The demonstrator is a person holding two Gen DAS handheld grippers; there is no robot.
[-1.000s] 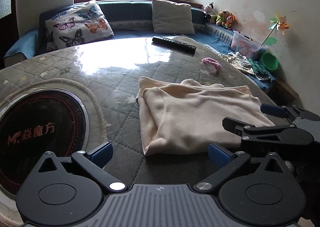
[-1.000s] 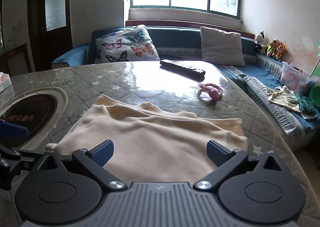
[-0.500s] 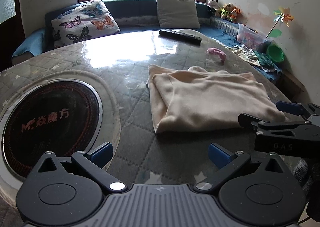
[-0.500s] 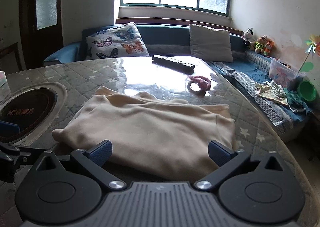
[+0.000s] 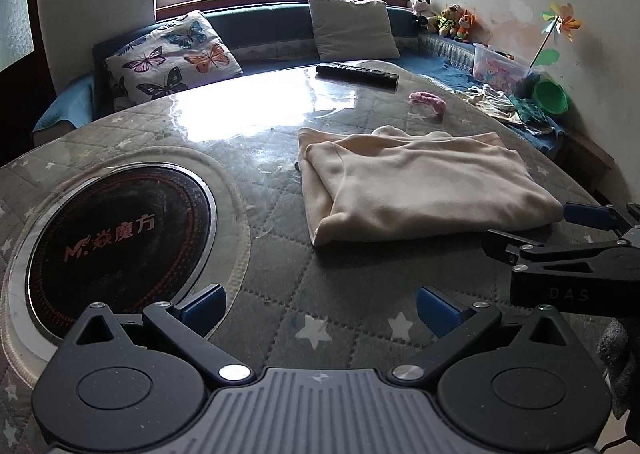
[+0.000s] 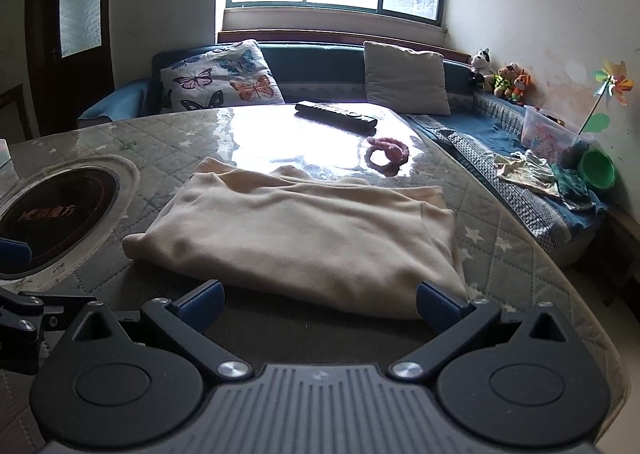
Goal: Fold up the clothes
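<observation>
A cream garment [image 5: 420,186] [image 6: 304,230] lies folded into a flat rectangle on the quilted round table [image 5: 280,286] [image 6: 500,238]. My left gripper [image 5: 320,308] hangs open over bare table, short of the garment's near left corner, with nothing between its fingers. My right gripper [image 6: 318,304] is open too, its blue fingertips just short of the garment's near folded edge. In the left wrist view the right gripper [image 5: 532,230] shows from the side by the garment's near right corner.
A round black induction cooktop [image 5: 116,238] [image 6: 56,210] is set into the table at the left. A black remote [image 5: 356,72] [image 6: 336,116] and a pink ring toy [image 5: 428,100] [image 6: 386,150] lie farther back. A blue sofa with pillows [image 6: 220,78] runs behind; the table edge drops off at right.
Both grippers have pulled back toward me and away from the garment, which now lies farther off, folded and untouched. Both stay open.
</observation>
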